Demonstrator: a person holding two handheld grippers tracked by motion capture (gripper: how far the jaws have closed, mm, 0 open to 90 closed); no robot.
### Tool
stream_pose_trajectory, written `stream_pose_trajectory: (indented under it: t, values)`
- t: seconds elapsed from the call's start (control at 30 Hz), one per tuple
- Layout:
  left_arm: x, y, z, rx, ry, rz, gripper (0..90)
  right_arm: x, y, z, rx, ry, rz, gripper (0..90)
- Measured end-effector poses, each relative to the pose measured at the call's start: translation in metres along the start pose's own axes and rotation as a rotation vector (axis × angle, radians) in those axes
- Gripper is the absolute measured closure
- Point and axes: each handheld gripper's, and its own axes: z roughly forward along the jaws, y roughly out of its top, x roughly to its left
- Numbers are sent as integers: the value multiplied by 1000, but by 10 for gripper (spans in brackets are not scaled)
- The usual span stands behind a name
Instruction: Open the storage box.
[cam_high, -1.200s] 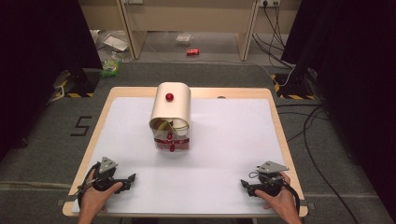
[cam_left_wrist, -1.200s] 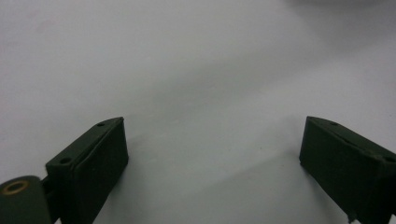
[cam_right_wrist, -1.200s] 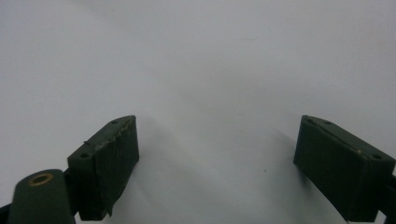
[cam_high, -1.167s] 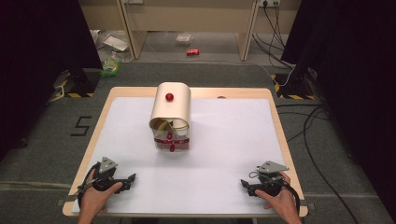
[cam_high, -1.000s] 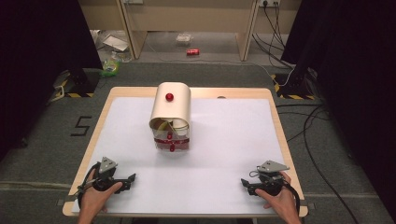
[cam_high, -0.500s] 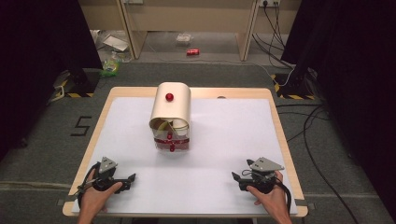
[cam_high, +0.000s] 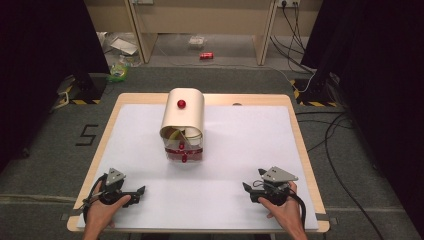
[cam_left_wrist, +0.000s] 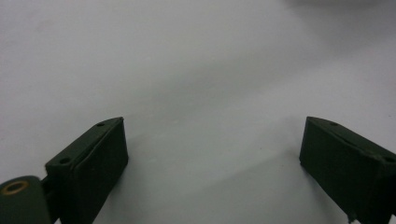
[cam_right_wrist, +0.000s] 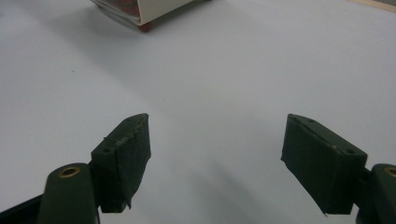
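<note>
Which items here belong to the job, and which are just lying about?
Job:
- cream bread box with red knob
- left tongs, open
- right tongs, open

Lying about:
- red can on floor
- litter on floor

One box (cam_high: 183, 111), two grippers (cam_high: 127, 193) (cam_high: 254, 189)

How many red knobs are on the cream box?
2: one knob on the box top, one at its open front. Others may be hidden.
</note>
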Motion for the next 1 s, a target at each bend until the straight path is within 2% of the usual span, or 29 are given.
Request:
stream_pose_trajectory:
  t: [0.33, 1.0]
  values:
    - [0, 0, 0, 0, 0, 1, 69, 11, 8, 8, -15, 19, -24, 248]
    - [0, 0, 0, 0, 0, -1, 69, 37, 32, 33, -44, 94, -86, 256]
